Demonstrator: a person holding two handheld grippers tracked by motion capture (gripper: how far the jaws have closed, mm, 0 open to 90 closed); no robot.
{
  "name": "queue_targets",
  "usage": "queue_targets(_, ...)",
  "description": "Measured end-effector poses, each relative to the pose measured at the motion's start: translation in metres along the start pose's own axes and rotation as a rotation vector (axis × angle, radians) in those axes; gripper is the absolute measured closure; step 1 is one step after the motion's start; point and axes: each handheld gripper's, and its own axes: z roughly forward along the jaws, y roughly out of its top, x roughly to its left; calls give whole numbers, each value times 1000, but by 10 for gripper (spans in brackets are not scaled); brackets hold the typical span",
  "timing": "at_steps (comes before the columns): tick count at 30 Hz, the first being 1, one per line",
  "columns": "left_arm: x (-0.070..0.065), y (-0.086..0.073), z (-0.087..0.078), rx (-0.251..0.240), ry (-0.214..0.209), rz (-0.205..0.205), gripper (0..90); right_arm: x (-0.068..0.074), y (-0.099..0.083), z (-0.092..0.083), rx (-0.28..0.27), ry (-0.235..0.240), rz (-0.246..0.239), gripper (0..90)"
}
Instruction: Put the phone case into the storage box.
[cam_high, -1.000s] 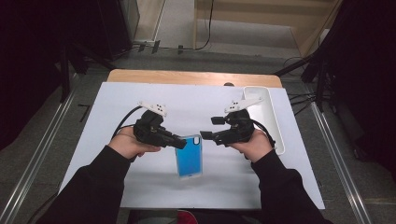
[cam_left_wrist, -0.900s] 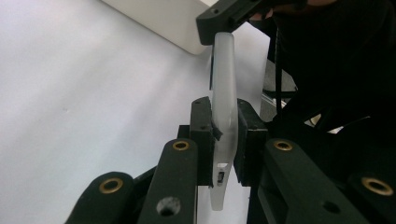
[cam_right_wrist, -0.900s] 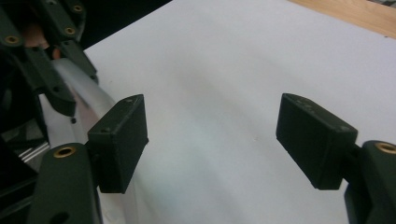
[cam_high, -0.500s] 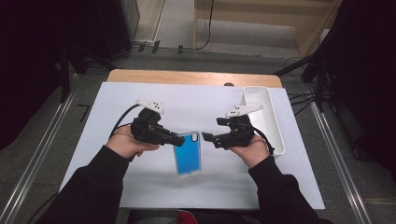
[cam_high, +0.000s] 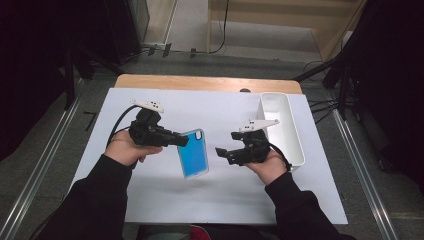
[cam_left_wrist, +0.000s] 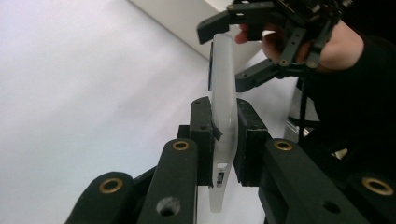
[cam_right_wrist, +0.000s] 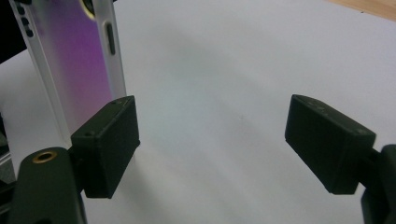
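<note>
High view: left gripper (cam_high: 183, 141) clamps the blue phone case (cam_high: 193, 154) mid-frame, right gripper (cam_high: 221, 152) just beside it.

Left gripper view: pads pinch the case's edge at center.

Right gripper view: jaws have just been opening, wide apart with nothing between them, case at upper left.

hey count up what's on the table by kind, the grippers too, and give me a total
Phone case: 1
White bin: 1
Grippers: 2, the left gripper and the right gripper
White table sheet: 1
Total: 5
</note>
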Motion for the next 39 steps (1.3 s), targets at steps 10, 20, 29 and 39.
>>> queue_targets(10,8,0,-8,-61,122,-58,793,1,-3,4,-9,8,19,164)
queue_targets(20,13,-2,-10,-120,183,-98,793,7,-4,9,-11,10,-2,164)
queue_targets(29,15,-2,-1,-98,192,-137,793,16,-3,14,-6,27,-12,164)
queue_targets(39,12,-2,4,-94,179,-155,793,18,-1,14,6,63,-18,71)
